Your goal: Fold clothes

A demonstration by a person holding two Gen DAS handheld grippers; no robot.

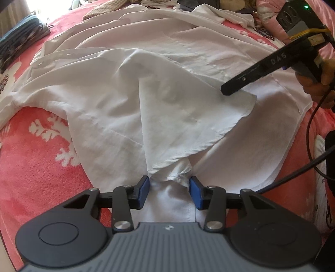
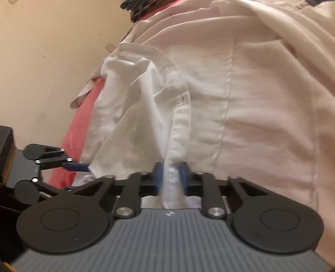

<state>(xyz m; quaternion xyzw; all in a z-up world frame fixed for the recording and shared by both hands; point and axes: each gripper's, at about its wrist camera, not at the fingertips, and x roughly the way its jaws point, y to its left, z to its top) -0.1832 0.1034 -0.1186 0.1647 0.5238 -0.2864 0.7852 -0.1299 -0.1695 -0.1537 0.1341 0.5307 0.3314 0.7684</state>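
Observation:
A white shirt [image 1: 108, 87] lies spread on a pink flowered blanket [image 1: 31, 159]. One short sleeve [image 1: 188, 117] is folded in over the body. My left gripper [image 1: 170, 192] is low in the left wrist view, its blue pads pressed against a bunched part of the shirt at the sleeve's base, and the cloth fans out taut from there. My right gripper [image 1: 226, 92] comes in from the right with its tip at the sleeve's hem corner. In the right wrist view the right gripper [image 2: 170, 177] is shut on a stitched edge of the shirt [image 2: 261, 104]. A left gripper finger [image 2: 76, 166] shows at the left.
A stack of folded dark blue clothes [image 1: 18, 37] sits at the far left of the bed. More loose garments [image 1: 209, 8] lie at the far end. A black cable [image 1: 312, 134] hangs by a person's hand [image 1: 314, 85]. A beige wall [image 2: 41, 62] borders the bed.

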